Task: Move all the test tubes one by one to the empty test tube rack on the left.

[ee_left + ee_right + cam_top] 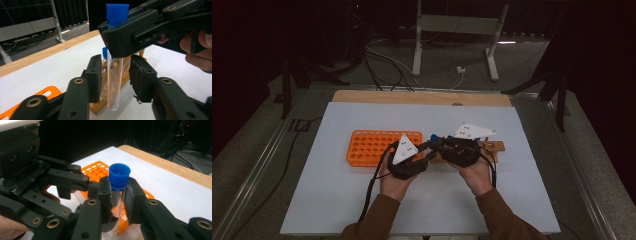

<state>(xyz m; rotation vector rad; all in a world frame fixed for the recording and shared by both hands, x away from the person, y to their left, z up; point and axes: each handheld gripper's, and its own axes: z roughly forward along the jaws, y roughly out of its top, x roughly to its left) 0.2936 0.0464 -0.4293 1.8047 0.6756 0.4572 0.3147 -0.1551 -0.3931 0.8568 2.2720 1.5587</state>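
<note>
Blue-capped clear tube point(117, 195), seemingly empty, in right gripper point(117, 202) jaws

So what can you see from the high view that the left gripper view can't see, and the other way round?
The high view alone takes in the person's two forearms, the whole white table and the full orange rack. The left gripper view alone shows the clear tube's round bottom hanging between the left hand-held gripper's pads, and a second blue-capped tube in the wooden rack. Both share the blue cap, the right hand-held gripper clamping the tube, and the orange rack.
</note>
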